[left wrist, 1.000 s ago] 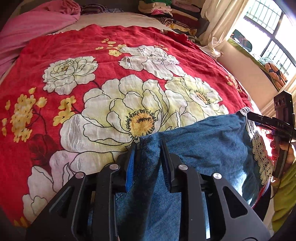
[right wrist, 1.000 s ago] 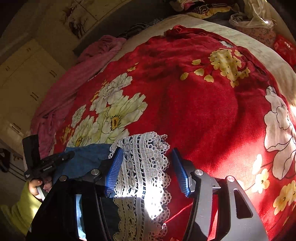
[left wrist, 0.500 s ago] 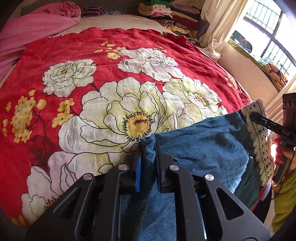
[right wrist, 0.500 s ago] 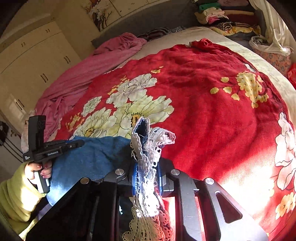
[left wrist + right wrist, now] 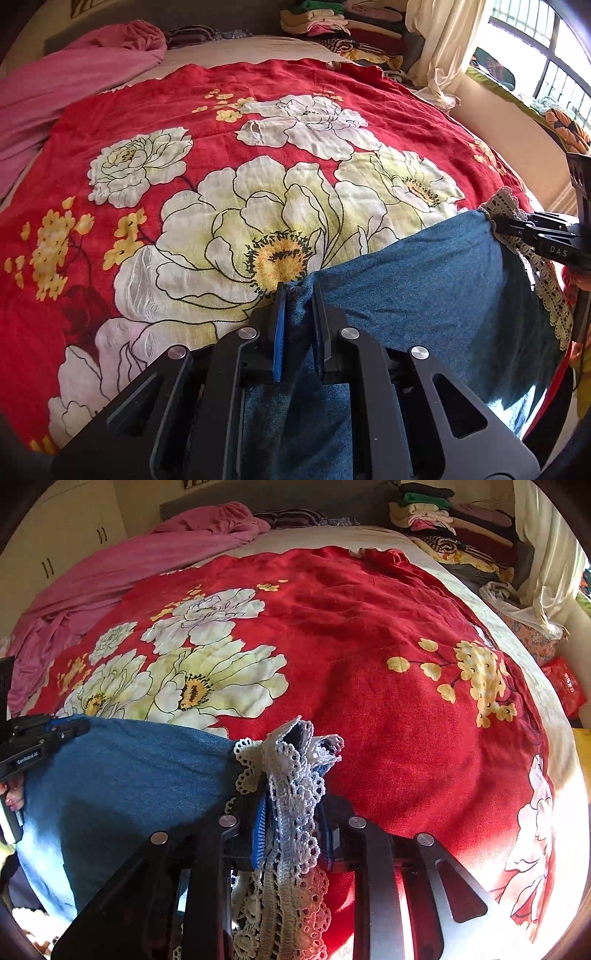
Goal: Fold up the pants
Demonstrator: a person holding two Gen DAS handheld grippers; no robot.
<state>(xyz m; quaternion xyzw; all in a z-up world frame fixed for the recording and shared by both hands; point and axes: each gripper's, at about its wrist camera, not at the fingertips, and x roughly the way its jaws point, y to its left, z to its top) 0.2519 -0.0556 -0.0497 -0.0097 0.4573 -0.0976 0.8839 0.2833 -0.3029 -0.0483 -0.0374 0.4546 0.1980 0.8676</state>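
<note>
Blue denim pants [image 5: 406,280] with a white lace hem [image 5: 546,291] hang over the near edge of the bed. My left gripper [image 5: 297,295] is shut on a bunched corner of the denim. My right gripper [image 5: 291,812] has the gathered lace hem [image 5: 291,760] between its blue pads. Its jaws are opening a little, and the lace still fills the gap and touches both pads. The denim [image 5: 129,775] stretches taut between the two grippers. Each view shows the other gripper at its side edge, the left gripper [image 5: 79,725] and the right gripper [image 5: 498,225].
A red floral bedspread [image 5: 221,184] covers the bed beyond the pants. A pink blanket [image 5: 74,85] lies at the far left. Stacked folded clothes [image 5: 332,22] sit at the head, beside a curtain [image 5: 443,44]. A red bag [image 5: 565,686] lies off the right edge.
Both grippers' jaws closed, the left on the denim corner and the right on the lace hem, which is now bunched. The right gripper rolled upright, and the denim edge pulled taut between the grippers.
</note>
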